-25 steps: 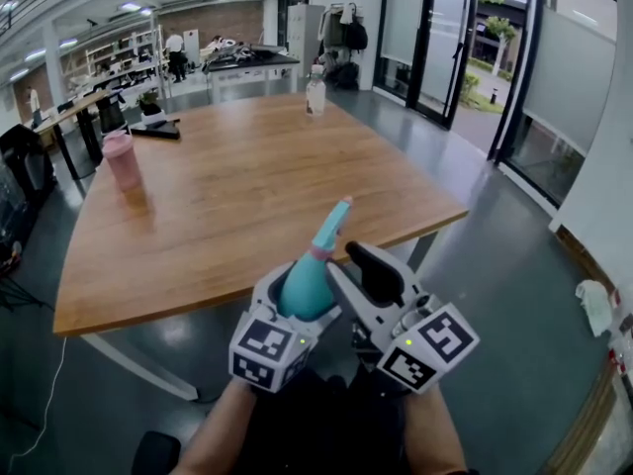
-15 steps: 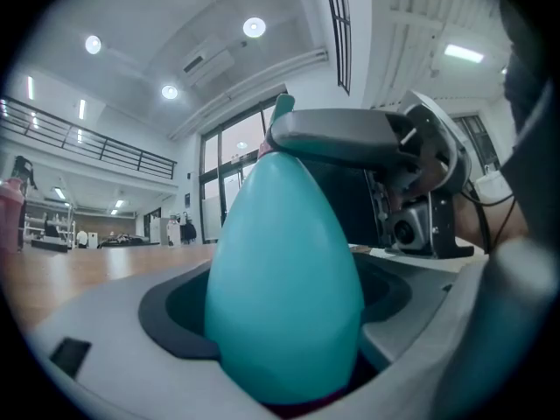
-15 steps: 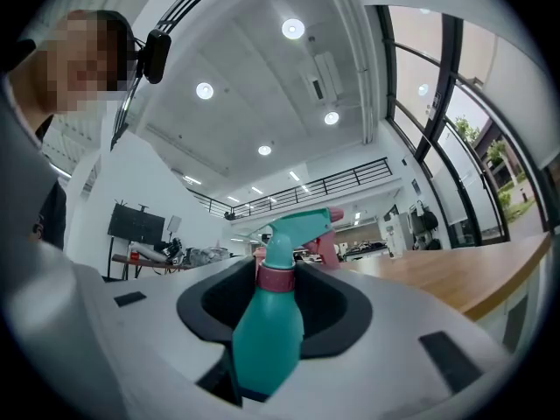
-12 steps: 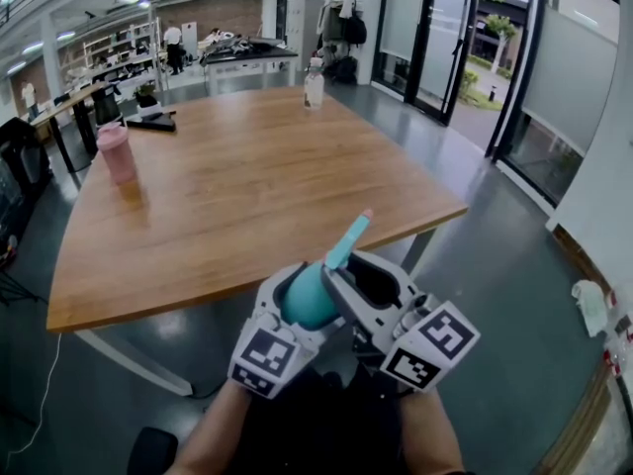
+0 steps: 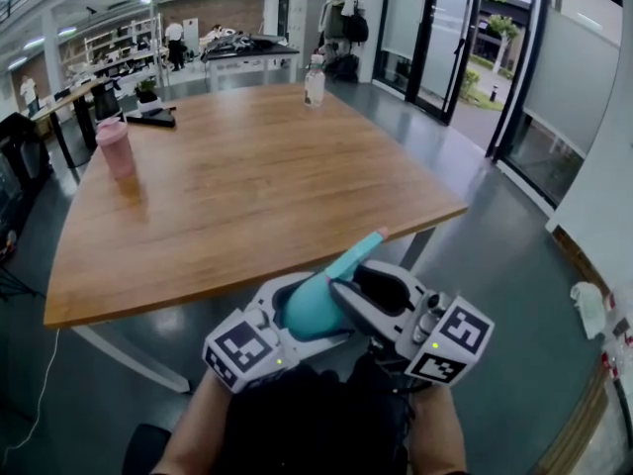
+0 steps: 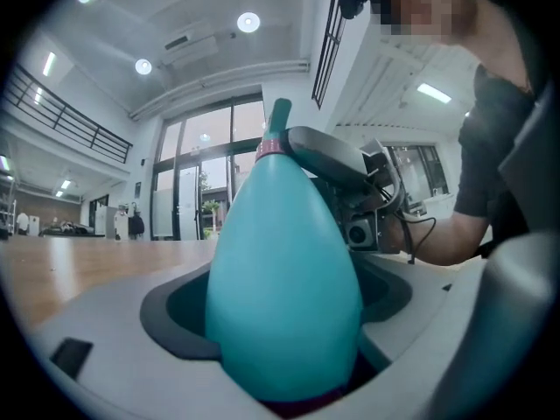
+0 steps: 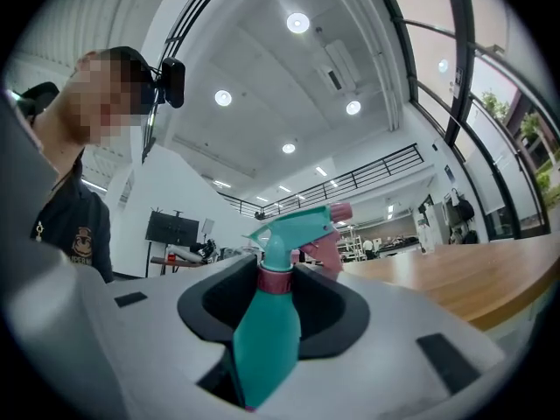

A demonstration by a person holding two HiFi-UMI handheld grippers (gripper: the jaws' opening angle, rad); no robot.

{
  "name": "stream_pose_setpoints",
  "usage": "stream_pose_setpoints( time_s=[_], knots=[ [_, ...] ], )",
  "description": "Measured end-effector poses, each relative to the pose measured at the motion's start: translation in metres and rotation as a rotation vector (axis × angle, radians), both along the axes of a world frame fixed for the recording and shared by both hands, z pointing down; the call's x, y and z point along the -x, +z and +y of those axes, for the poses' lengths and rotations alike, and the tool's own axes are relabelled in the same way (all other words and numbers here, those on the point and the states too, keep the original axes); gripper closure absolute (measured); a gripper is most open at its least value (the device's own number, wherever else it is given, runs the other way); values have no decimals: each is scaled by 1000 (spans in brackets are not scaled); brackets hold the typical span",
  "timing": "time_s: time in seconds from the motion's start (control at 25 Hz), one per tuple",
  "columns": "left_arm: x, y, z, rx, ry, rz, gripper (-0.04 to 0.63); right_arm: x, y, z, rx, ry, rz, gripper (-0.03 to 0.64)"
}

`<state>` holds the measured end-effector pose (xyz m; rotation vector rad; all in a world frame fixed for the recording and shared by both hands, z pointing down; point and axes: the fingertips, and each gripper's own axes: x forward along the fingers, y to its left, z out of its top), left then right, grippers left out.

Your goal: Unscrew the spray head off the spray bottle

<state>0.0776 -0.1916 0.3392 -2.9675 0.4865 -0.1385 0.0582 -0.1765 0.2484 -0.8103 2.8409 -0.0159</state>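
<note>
Ok so closest in, bottom middle of the head view, the left gripper (image 5: 309,312) is clamped round the fat teal body of the spray bottle (image 6: 284,261). The bottle is up in the air in front of the near edge of the tabletop (image 5: 247,186), tilted with its nozzle toward the upper right. The right gripper (image 5: 348,287) comes in from the right. Its jaws have just been closing and now pinch the pink collar (image 7: 274,278) right under the spray head (image 7: 293,226). Further out on the tabletop there's a pink tumbler (image 5: 116,148) at the left and a clear bottle (image 5: 315,85) near the far edge.
</note>
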Motion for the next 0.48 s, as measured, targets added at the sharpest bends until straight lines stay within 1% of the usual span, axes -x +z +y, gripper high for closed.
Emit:
stream_pose_setpoints(
  time_s=[0.16,0.24,0.32,0.4,0.48],
  knots=[
    [-1,2,8,13,67,3,161,-3,2,4,-7,-47,2,485],
    [-1,4,11,17,115,11,163,-3,3,5,-10,-78,4,485],
    [-2,4,20,25,193,27,163,-3,2,11,-17,-142,-5,485],
    [-3,3,34,40,284,44,164,-3,0,22,-28,-231,-23,485],
    [-3,0,41,53,328,55,164,-3,-3,28,-32,-292,-48,485]
  ],
)
